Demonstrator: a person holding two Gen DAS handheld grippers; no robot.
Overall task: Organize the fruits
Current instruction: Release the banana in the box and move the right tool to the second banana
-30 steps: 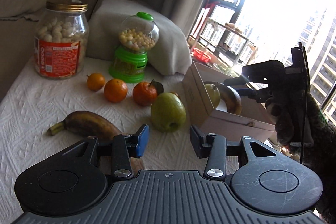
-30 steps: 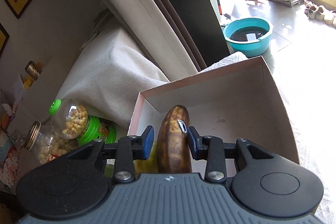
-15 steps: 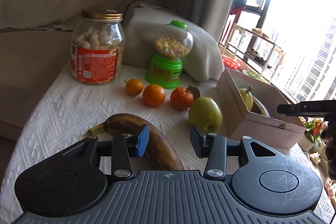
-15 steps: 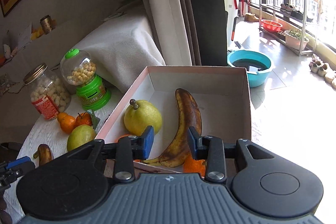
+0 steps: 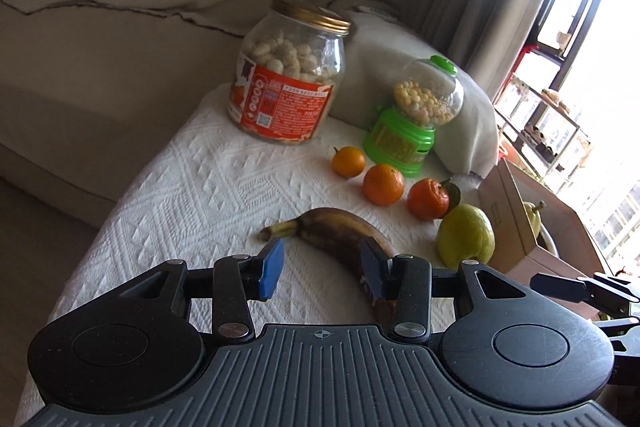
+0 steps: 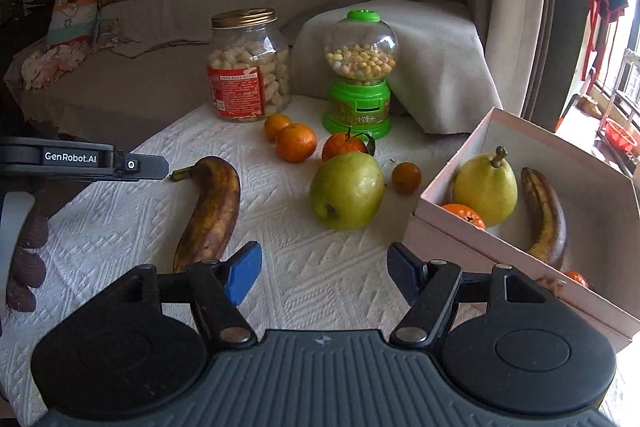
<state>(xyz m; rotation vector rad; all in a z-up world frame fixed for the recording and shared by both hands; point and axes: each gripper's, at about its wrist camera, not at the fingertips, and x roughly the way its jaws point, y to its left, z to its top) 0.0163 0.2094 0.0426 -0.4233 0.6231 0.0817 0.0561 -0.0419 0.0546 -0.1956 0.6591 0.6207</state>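
Note:
A brown banana (image 5: 340, 235) (image 6: 212, 211) lies on the white cloth. My left gripper (image 5: 322, 271) hangs open just over it: the banana runs under the right-hand finger and no pad presses on it. My right gripper (image 6: 324, 273) is over bare cloth, its jaws opening with nothing between them. A green pear (image 6: 346, 191), three oranges (image 6: 296, 143) and a smaller orange (image 6: 406, 177) sit beyond it. The pink box (image 6: 452, 227) at the right holds a yellow pear (image 6: 486, 189), a brown banana (image 6: 546, 215) and an orange (image 6: 464, 215).
A snack jar (image 5: 288, 83) with a gold lid and a green candy dispenser (image 5: 416, 123) stand at the back of the table, in front of a covered cushion (image 6: 436, 67). The cloth drops off at the left edge beside a sofa (image 5: 100, 99).
My right gripper let go of the banana in the box, drew back, rolled level and spread its jaws. My left gripper swung left over the banana on the cloth.

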